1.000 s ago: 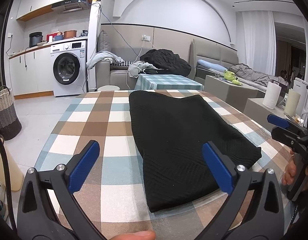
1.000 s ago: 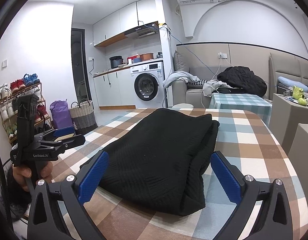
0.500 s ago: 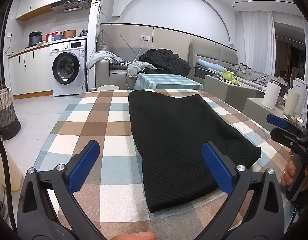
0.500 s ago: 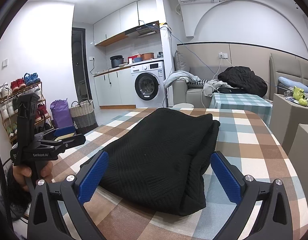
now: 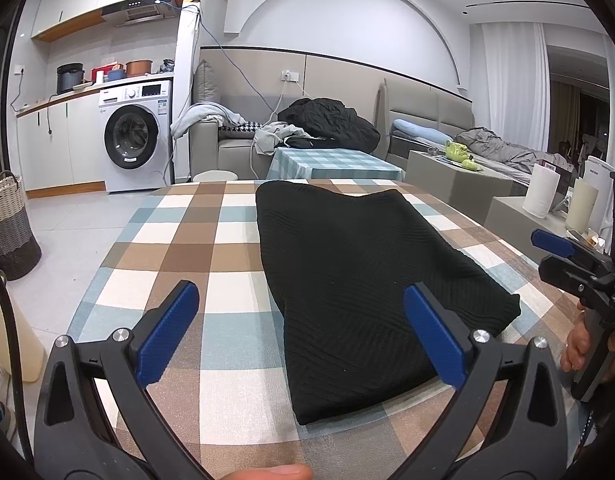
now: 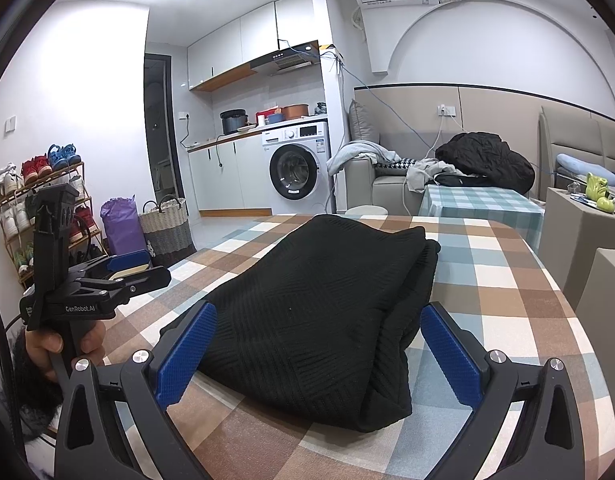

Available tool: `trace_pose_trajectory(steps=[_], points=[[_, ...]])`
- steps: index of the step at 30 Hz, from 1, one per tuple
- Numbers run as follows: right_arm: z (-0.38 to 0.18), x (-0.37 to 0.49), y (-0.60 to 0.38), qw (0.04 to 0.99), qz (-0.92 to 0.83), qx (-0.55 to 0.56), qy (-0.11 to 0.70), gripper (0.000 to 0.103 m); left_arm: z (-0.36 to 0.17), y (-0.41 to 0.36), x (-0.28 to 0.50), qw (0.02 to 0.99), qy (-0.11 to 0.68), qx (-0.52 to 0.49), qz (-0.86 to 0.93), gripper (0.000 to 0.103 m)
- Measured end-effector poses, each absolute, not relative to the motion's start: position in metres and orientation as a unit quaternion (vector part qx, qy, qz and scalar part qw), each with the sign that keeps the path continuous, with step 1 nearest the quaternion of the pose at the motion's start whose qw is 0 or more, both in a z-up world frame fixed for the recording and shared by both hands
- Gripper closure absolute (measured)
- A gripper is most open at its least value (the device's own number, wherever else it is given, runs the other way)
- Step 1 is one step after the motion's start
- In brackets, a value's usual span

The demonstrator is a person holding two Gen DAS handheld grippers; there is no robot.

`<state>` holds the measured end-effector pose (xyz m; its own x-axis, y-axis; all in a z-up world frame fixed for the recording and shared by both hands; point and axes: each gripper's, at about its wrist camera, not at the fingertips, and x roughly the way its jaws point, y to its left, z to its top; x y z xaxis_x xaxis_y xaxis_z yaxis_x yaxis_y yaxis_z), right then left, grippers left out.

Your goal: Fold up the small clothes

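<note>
A black knitted garment [image 5: 359, 280] lies folded into a long rectangle on the checked tablecloth [image 5: 195, 240]; it also shows in the right wrist view [image 6: 315, 312], with stacked folded layers along its right edge. My left gripper [image 5: 303, 336] is open and empty, held above the near end of the garment. My right gripper [image 6: 319, 344] is open and empty, held above the garment's other near end. Each gripper shows in the other's view: the right gripper [image 5: 563, 256] at the table's right edge, the left gripper [image 6: 135, 268] at the left edge.
A sofa with a black jacket [image 5: 327, 120] and a small checked table [image 5: 331, 160] stand beyond the table. A washing machine [image 5: 135, 136] and a woven basket [image 5: 7, 228] are at the left. A shoe rack [image 6: 35, 208] stands by the wall. A paper roll [image 5: 541, 192] sits at right.
</note>
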<state>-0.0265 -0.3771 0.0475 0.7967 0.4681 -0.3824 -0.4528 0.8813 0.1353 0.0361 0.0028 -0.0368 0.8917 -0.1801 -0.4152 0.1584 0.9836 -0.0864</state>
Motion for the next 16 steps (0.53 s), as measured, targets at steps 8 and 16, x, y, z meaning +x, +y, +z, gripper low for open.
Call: trace_pose_trajectory(steps=[8, 16], points=[[0.0473, -0.0265, -0.3767, 0.948, 0.242, 0.018, 0.207, 0.000, -0.0370, 0.0027, 0.0363, 0.972, 0.216, -0.025, -0.087, 0.001], [0.0471, -0.0266, -0.3769, 0.948, 0.243, 0.018, 0.207, 0.000, -0.0377, 0.0024, 0.0375, 0.972, 0.216, -0.025, -0.086, 0.001]])
